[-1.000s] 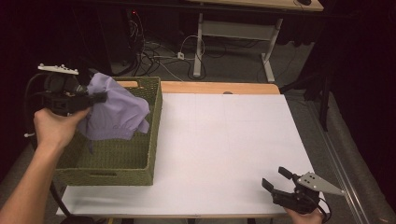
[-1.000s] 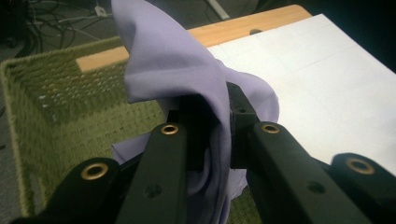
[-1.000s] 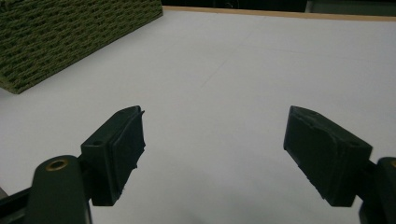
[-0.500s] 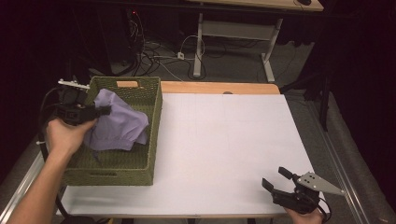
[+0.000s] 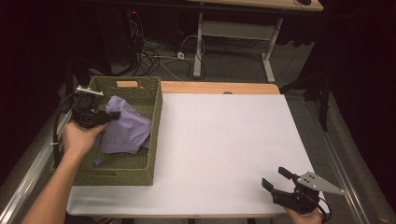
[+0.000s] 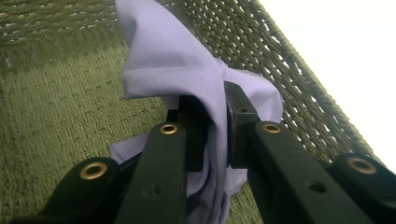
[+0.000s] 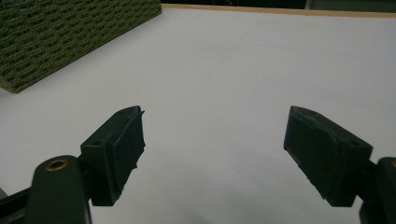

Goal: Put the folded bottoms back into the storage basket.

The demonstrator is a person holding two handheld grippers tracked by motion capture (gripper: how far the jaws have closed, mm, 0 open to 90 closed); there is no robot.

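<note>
Lilac cloth (image 6: 187, 70) — crumpled (claw-pinched) (image 6: 215, 116) — in woven basket (image 5: 140, 163).

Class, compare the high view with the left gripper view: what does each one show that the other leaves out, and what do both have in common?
The high view alone takes in the whole white table, the person's left hand, the right gripper with jaws apart near the table's front edge, and the floor cables behind.

The left gripper view alone gives the close grip: the left gripper with its jaws pinched on a fold of the cloth, plus the basket's weave.

Both show the lavender cloth inside the green woven basket.
</note>
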